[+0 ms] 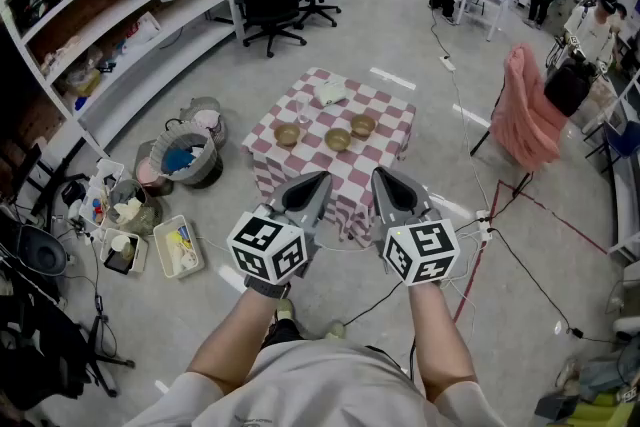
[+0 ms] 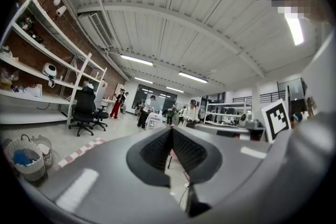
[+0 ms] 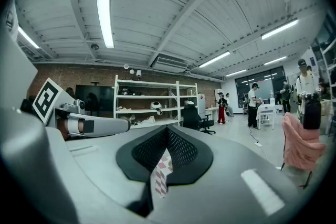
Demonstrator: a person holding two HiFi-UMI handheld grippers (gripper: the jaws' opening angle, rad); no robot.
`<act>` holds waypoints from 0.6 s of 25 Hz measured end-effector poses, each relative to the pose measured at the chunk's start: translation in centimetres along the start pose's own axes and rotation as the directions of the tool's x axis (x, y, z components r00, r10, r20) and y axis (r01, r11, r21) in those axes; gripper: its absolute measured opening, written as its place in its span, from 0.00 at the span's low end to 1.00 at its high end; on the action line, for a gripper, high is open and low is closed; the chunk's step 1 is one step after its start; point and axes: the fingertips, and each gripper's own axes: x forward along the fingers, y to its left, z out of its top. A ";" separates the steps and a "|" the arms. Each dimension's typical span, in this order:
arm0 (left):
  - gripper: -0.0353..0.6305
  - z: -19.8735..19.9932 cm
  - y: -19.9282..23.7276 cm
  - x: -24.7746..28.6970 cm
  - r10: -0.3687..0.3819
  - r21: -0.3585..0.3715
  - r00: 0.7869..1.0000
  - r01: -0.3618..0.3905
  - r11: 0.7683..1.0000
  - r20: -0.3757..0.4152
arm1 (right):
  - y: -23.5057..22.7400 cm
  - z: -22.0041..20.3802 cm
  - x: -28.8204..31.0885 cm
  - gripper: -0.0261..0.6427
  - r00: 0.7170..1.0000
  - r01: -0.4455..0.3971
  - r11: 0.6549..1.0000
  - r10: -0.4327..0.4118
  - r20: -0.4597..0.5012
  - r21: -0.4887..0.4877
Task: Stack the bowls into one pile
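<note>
In the head view we hold the left gripper (image 1: pixel 320 179) and the right gripper (image 1: pixel 381 175) side by side in the air, short of the checkered table (image 1: pixel 390 150). On it three brown bowls (image 1: pixel 338 139) sit apart from one another, unstacked.

In the left gripper view, our left gripper (image 2: pixel 171 129) has its jaws tip to tip with nothing between them.

In the right gripper view, the right gripper (image 3: pixel 168 128) is likewise closed and empty. A strip of the checkered table (image 3: pixel 160 176) shows below its tips.
</note>
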 end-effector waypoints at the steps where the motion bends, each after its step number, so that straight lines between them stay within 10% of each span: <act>1: 0.06 -0.1 0.0 0.0 -0.001 0.000 1.000 0.001 1.000 0.000 | 0.0 -0.1 0.0 0.05 1.000 0.000 1.000 0.000 0.001 0.001; 15: 0.06 -0.5 -0.5 -0.3 -0.004 -0.002 1.000 0.004 1.000 -0.005 | 0.8 -0.2 -0.2 0.05 1.000 -0.016 1.000 0.016 0.002 0.007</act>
